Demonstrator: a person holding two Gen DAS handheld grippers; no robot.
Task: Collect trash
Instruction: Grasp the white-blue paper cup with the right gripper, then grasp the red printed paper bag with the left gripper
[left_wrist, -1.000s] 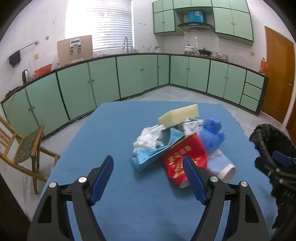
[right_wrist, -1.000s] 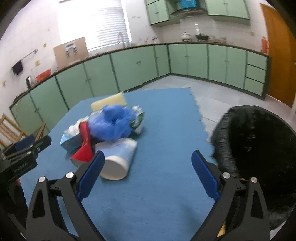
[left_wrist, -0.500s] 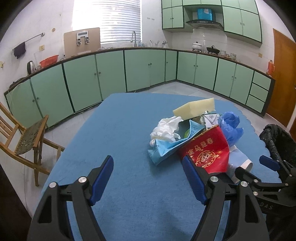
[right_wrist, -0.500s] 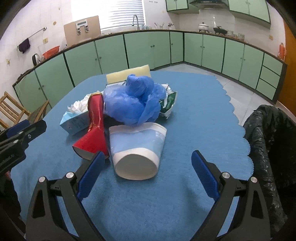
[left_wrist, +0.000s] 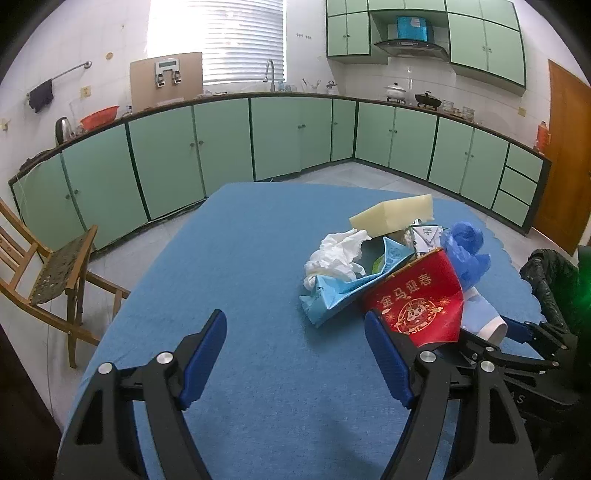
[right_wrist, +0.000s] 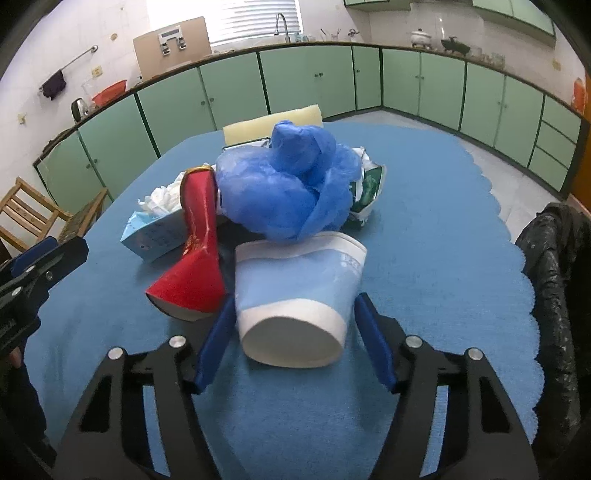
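Observation:
A heap of trash lies on the blue-clothed table (left_wrist: 240, 258): a light blue paper cup (right_wrist: 299, 280) on its side, a red paper cup (right_wrist: 195, 273), a crumpled blue plastic bag (right_wrist: 288, 188), a pale blue tissue box (right_wrist: 155, 232), white tissue (left_wrist: 336, 254) and a yellow sponge (left_wrist: 395, 214). My right gripper (right_wrist: 295, 314) straddles the light blue cup. Its jaws are closing, and a thin gap still shows at each pad. My left gripper (left_wrist: 295, 321) stands open over bare cloth, left of the red cup (left_wrist: 417, 299).
A black trash bag (right_wrist: 554, 258) hangs open just past the table's scalloped right edge. A wooden chair (left_wrist: 48, 273) stands on the floor to the left. Green cabinets (left_wrist: 295, 136) line the far walls.
My right gripper has come forward and down to the light blue cup, and its jaws have narrowed around it. The left gripper has shifted slightly and kept the same opening.

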